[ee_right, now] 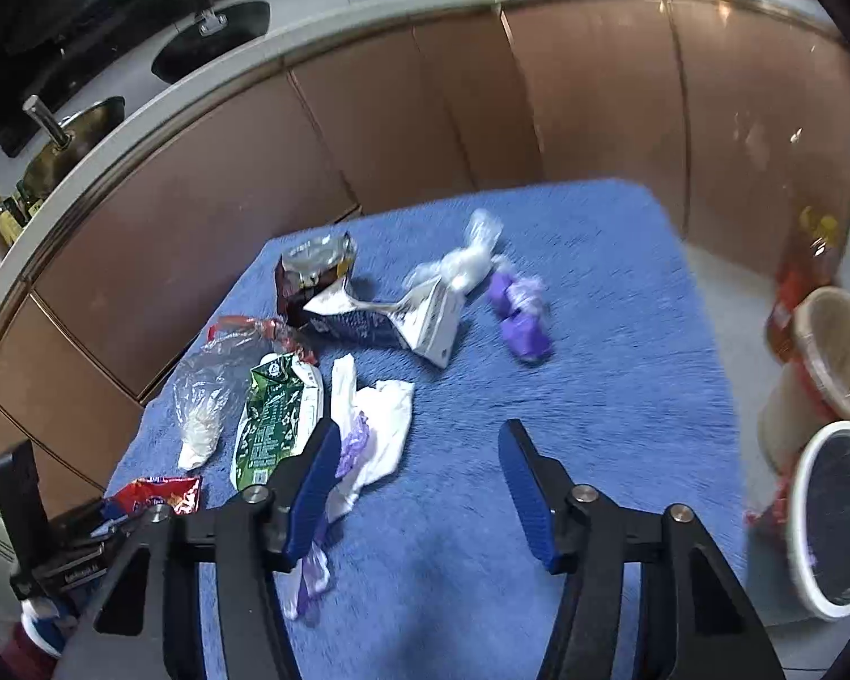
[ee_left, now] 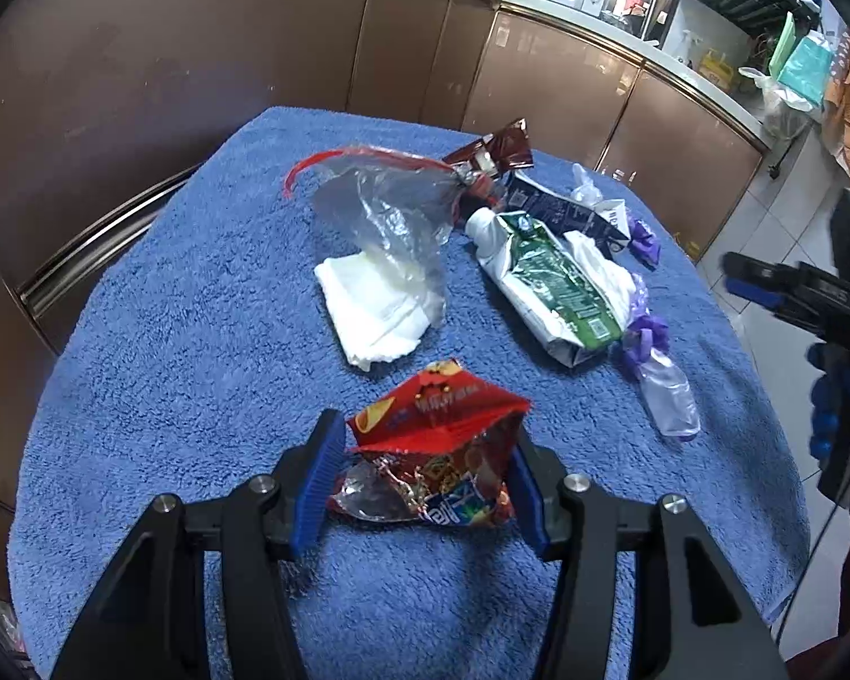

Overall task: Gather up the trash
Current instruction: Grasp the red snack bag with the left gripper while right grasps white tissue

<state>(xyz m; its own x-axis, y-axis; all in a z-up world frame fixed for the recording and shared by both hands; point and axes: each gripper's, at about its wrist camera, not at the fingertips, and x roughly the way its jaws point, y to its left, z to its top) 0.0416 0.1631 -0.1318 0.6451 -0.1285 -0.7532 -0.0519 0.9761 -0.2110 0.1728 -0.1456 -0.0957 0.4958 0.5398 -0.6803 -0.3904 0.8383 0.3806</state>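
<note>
My left gripper [ee_left: 425, 476] has its blue pads on both sides of a red snack bag [ee_left: 430, 453] on the blue towel [ee_left: 198, 340]; the jaws are wide and the bag fills the gap between them. Whether they grip it I cannot tell. The bag also shows in the right wrist view [ee_right: 158, 496]. My right gripper [ee_right: 419, 476] is open and empty above the towel [ee_right: 595, 368], beside a white and purple wrapper [ee_right: 374, 430]. A green and white carton [ee_left: 555, 283] [ee_right: 272, 413], a clear zip bag [ee_left: 385, 204], a white tissue [ee_left: 368, 311] and purple wrappers [ee_right: 518, 311] lie around.
A dark carton [ee_right: 379, 317] and a brown foil packet [ee_left: 493, 150] lie at the back of the towel. A white-rimmed bin with a black liner [ee_right: 838, 515] stands on the floor to the right, with paper cups [ee_right: 833, 340] beside it. Brown cabinets [ee_left: 198, 56] stand behind.
</note>
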